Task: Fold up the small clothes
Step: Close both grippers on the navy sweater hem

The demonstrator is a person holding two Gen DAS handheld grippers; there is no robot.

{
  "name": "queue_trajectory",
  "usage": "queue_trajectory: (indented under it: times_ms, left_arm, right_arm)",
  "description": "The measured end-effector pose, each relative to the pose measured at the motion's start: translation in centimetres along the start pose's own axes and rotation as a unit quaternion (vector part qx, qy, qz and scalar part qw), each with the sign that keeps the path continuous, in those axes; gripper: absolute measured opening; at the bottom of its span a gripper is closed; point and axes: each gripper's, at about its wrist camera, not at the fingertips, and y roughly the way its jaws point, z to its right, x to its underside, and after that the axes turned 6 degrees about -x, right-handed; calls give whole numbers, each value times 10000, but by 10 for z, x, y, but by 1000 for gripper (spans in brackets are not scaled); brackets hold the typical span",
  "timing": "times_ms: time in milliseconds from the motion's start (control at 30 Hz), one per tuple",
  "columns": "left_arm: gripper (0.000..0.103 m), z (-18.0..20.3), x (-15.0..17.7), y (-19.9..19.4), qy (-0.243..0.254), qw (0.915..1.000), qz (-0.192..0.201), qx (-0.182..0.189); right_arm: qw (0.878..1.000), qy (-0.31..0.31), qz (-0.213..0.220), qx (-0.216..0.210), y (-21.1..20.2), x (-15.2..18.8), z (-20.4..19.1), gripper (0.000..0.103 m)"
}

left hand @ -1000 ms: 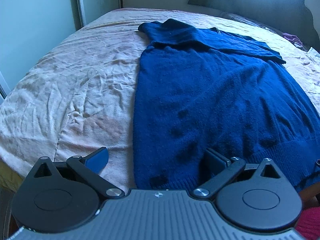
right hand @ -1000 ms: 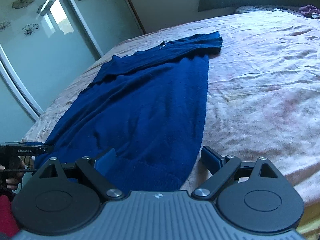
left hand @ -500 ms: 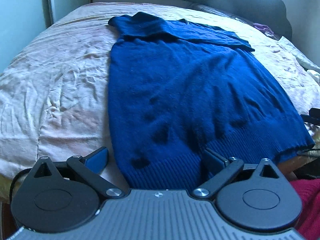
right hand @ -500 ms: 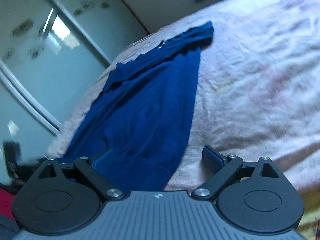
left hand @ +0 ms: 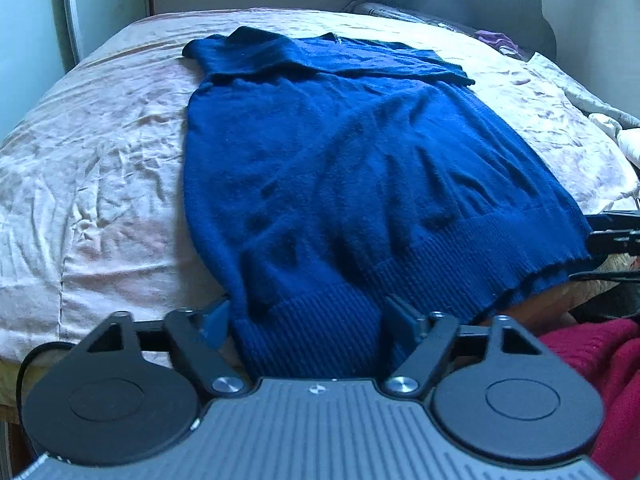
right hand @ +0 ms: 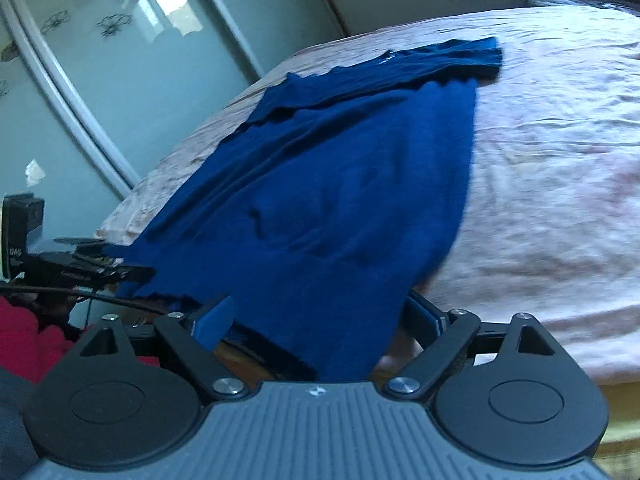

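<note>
A dark blue knitted sweater (left hand: 360,168) is laid flat on a bed covered with a crumpled pale pink sheet (left hand: 100,168). Its long axis runs from the near edge of the bed towards the headboard: the ribbed hem (left hand: 320,332) hangs over the near edge, while the collar end, with the sleeves already turned across it, points away.

The step in hand is judged to be the taking of the hem's two corners for a lengthwise fold. The left gripper (left hand: 306,320) is placed astride the hem's left corner; its jaws have just been closing, the ribbed cloth is between them, and the blue pads are not yet seen pressing on it. The right gripper (right hand: 320,320) is spread wide around the hem's right corner (right hand: 344,344), its jaws having just narrowed slightly, with no pinch visible.

Next, both corners would need to be pinched firmly through all layers, then lifted together and carried evenly towards the collar, so that the hem is not skewed.
</note>
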Motion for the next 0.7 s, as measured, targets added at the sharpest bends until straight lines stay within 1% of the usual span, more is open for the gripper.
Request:
queue_trajectory:
  times_ms: [33, 67, 100, 133, 167, 200, 233, 267, 300, 333, 367, 500, 567, 700]
  left_arm:
    - [66, 1, -1, 0, 1, 10000, 12, 6]
    - [63, 2, -1, 0, 9, 10000, 21, 10]
    - [59, 3, -2, 1, 17, 10000, 33, 14]
    - [53, 4, -2, 0, 27, 10000, 51, 26]
    - [49, 5, -3, 0, 43, 10000, 62, 40]
    - [41, 6, -3, 0, 55, 9999, 69, 60]
    - [30, 6, -4, 0, 49, 9999, 80, 86]
    - [24, 6, -5, 0, 29, 9999, 75, 129]
    - [12, 5, -6, 1, -7, 9998, 54, 188]
    - [12, 5, -7, 2, -52, 9997, 30, 235]
    - [12, 5, -8, 2, -65, 9997, 8, 235]
    - [11, 8, -12, -1, 40, 9998, 56, 192]
    - [11, 10, -17, -5, 95, 9997, 160, 179]
    - [11, 11, -29, -16, 86, 9987, 469, 195]
  right_arm:
    - [10000, -4, -4, -59, 2, 0, -2, 85]
    - [9999, 37, -4, -139, 4, 0, -2, 69]
    - [9998, 110, 11, -194, 6, -1, -1, 59]
    - [9994, 247, 26, -260, 9, -2, 1, 42]
    - [9990, 336, 23, -308, 13, -3, 2, 33]
    - [9989, 350, 15, -327, 18, -3, 3, 32]
    - [9990, 297, 34, -341, 22, -4, 1, 31]
    - [9990, 280, 26, -349, 24, -5, 0, 23]
    - [9992, 249, 0, -324, 27, -7, -2, 19]
    - [9994, 221, -2, -279, 29, -7, -3, 16]
    - [9994, 230, 7, -260, 30, -7, -3, 14]
    - [9992, 294, 113, -256, 26, -9, -5, 14]
    - [9989, 312, 175, -302, 24, -11, -4, 14]
    - [9968, 413, 449, -517, 18, -20, -4, 14]
